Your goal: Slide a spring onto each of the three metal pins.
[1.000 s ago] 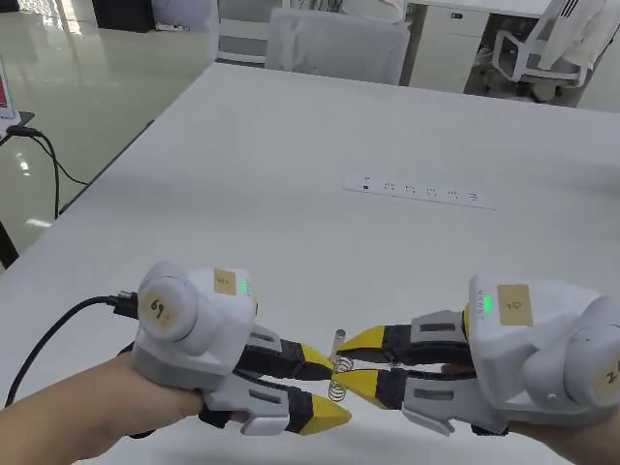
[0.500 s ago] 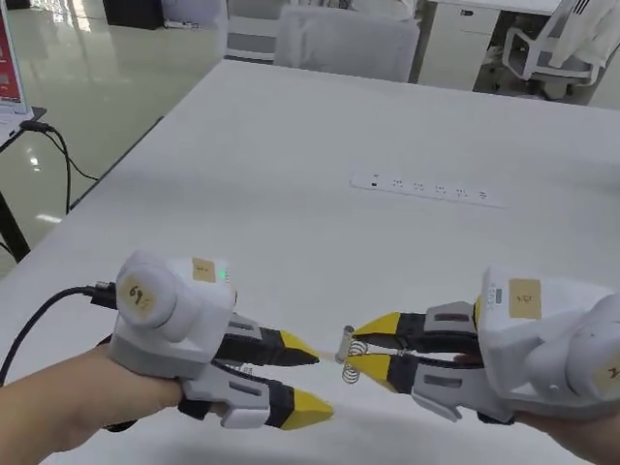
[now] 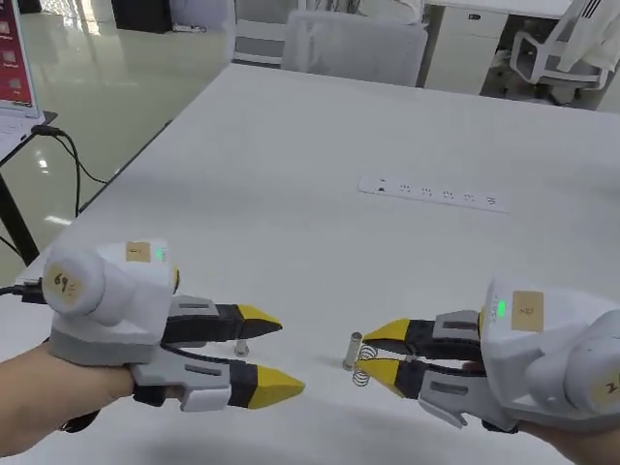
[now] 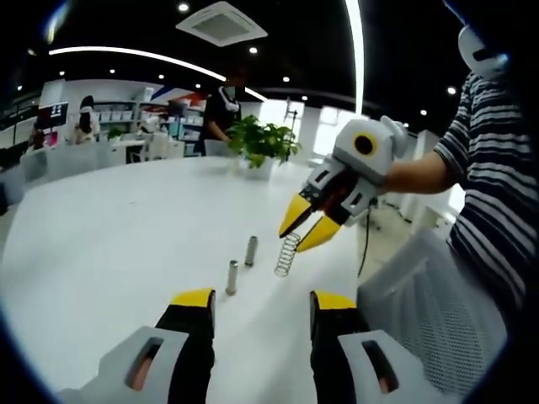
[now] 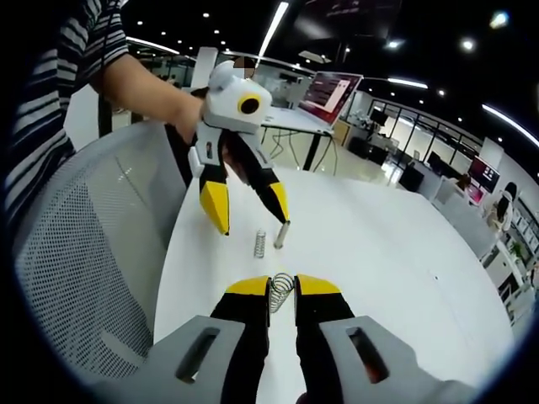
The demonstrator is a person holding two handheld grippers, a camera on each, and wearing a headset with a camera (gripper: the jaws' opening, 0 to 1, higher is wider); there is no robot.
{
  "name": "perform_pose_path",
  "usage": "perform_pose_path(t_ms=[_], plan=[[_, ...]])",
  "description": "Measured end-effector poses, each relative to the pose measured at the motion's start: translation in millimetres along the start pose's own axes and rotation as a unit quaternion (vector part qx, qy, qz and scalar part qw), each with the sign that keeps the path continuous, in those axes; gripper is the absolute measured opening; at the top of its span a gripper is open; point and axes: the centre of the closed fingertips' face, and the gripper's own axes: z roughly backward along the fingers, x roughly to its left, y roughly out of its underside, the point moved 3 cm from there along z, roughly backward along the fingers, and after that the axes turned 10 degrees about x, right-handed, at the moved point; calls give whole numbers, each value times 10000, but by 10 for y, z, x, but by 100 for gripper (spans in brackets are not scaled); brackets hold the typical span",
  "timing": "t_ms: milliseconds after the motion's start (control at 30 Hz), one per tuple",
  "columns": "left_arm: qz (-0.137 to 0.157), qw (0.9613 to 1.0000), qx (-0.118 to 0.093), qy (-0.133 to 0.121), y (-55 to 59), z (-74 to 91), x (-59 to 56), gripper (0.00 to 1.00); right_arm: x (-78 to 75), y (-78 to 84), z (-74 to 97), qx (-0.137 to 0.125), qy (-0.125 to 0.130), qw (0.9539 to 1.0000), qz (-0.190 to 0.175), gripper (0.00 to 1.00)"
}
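Observation:
Two short metal pins stand upright on the white table: one (image 3: 354, 349) just off my right gripper's tips, the other (image 3: 241, 347) between the left gripper's spread jaws. My right gripper (image 3: 368, 353) is shut on a small wire spring (image 3: 360, 376), which sits between its yellow tips in the right gripper view (image 5: 281, 290). My left gripper (image 3: 289, 356) is open and holds nothing. The left gripper view has both pins (image 4: 232, 276) (image 4: 251, 250) ahead, with the spring (image 4: 287, 253) hanging from the right gripper (image 4: 301, 236). In the right gripper view the pins (image 5: 260, 243) (image 5: 280, 234) stand below the left gripper (image 5: 247, 206).
A white power strip (image 3: 434, 194) lies farther back on the table. The table's left edge (image 3: 116, 174) runs diagonally, with a black cable (image 3: 68, 145) on the floor beyond. Office chairs (image 3: 542, 48) stand past the far end.
My left gripper has pulled back to the left, away from the spring and the right gripper's tips, and stays open. The right gripper keeps the spring beside the pin.

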Motion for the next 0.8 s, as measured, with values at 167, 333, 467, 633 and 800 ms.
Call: perform_pose_path(t_ms=[167,333,467,633,800], plan=[[104,9994,-80,-310,33,136,133,47,-37,22,-5,19,69,10000,-54,8],[223,9977,-53,-639,124,262,267,57,-81,54,-16,56,168,9998,-126,8],[335,9961,-6,-813,209,324,363,68,-93,57,-24,55,193,9997,-148,8],[421,9949,80,-912,319,399,432,81,-137,65,-18,61,298,9994,-176,8],[378,9942,224,-980,434,435,443,95,-198,85,-6,80,428,9988,-229,8]])
